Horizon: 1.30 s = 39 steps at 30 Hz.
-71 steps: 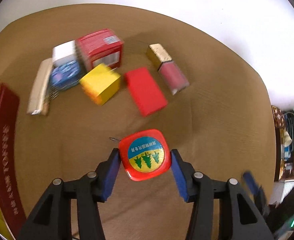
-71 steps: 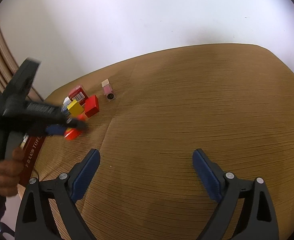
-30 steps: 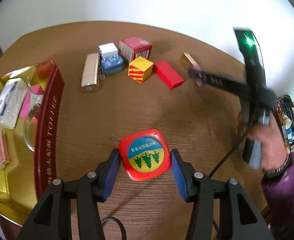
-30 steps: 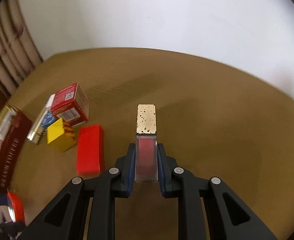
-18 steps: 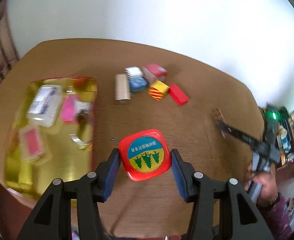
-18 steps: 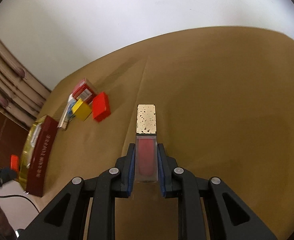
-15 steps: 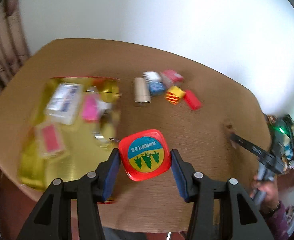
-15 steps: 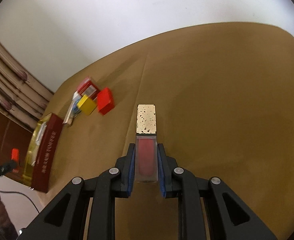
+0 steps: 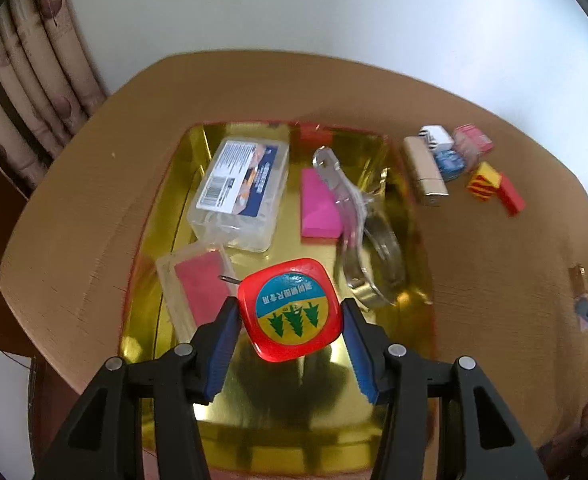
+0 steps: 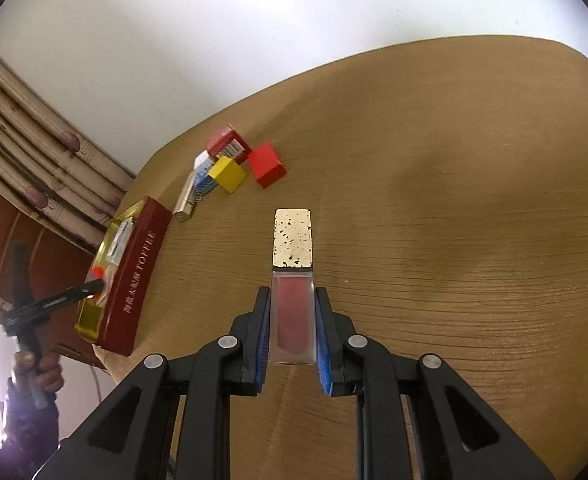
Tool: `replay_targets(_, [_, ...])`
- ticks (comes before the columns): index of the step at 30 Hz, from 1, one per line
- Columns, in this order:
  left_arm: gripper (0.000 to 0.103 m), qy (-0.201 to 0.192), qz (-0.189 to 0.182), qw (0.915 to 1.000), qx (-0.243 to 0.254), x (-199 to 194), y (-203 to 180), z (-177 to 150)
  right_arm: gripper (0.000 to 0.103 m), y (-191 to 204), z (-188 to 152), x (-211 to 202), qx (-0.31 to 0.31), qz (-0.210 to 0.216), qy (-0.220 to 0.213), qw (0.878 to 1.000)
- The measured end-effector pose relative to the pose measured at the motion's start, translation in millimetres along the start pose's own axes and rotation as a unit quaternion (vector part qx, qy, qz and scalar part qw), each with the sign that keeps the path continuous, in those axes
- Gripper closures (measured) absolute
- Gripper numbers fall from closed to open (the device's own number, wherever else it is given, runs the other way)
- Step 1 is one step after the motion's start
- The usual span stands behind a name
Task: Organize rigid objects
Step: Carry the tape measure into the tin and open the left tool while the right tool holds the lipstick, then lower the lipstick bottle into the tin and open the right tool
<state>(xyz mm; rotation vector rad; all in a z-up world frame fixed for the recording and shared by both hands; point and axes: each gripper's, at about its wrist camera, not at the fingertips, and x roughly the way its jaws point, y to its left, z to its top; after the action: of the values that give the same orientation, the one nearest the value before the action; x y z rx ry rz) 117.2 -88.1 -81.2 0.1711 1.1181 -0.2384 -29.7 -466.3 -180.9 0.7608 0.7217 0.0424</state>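
- A red tape measure [image 9: 290, 308] is clamped between the fingers of the left gripper [image 9: 290, 338], above the gold tin [image 9: 156, 216] at the counter's [image 9: 494, 264] left.
- Inside the tin, one clear plastic box [image 9: 240, 190], one pink block [image 9: 318, 204] and one metal tool [image 9: 368, 236] are seen.
- Six small boxes [image 9: 482, 180] are clustered beside the tin.
- A lip gloss tube [image 10: 293, 276] is gripped by the narrowly set fingers of the right gripper [image 10: 293, 334], over bare counter.

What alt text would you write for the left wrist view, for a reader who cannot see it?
The left hand-held gripper grips a red tape measure above a gold tin tray that holds a clear plastic box, a pink pad and metal clips. Small coloured boxes lie on the brown table to the right.
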Motion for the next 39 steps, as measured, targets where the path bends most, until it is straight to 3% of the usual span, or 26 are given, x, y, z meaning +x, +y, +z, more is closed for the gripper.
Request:
replay_targets(9, [0.051,0.003,0.009,0.9998,0.019,16,-4,13,0.085,14,-2,-10,-0.007,0.009,0.001,1.000])
replay_targets(13, [0.051,-0.002,0.002,1.0000,0.005,9,2,12,0.085,30,-1,-12,-0.017,0.021,0.001,1.000])
replay_targets(16, [0.051,-0.027,-0.009,0.9993,-0.025,-12,14,3,0.085,49,3,-12,-0.027,0.043,0.005,0.999])
replay_targets(20, [0.051,-0.075,0.025,0.9943,-0.071,-47,36,-21,0.085,89,10,-4,-0.055,0.079,0.016,0.995])
replay_targets(22, [0.051,-0.094,0.046,0.9894,-0.100,-62,49,-36,0.085,117,16,6,-0.072,0.102,0.028,0.992])
replay_targets(28, [0.051,-0.112,0.056,0.9815,-0.145,-74,82,-63,0.085,198,35,61,-0.090,0.165,0.086,0.978])
replay_targets(33, [0.051,-0.113,0.064,0.9820,-0.137,-68,84,-68,0.085,243,42,121,-0.088,0.145,0.120,0.978])
replay_targets(39, [0.051,-0.116,0.051,0.9834,-0.130,-65,84,-68,0.085,253,40,170,-0.052,0.112,0.138,0.983])
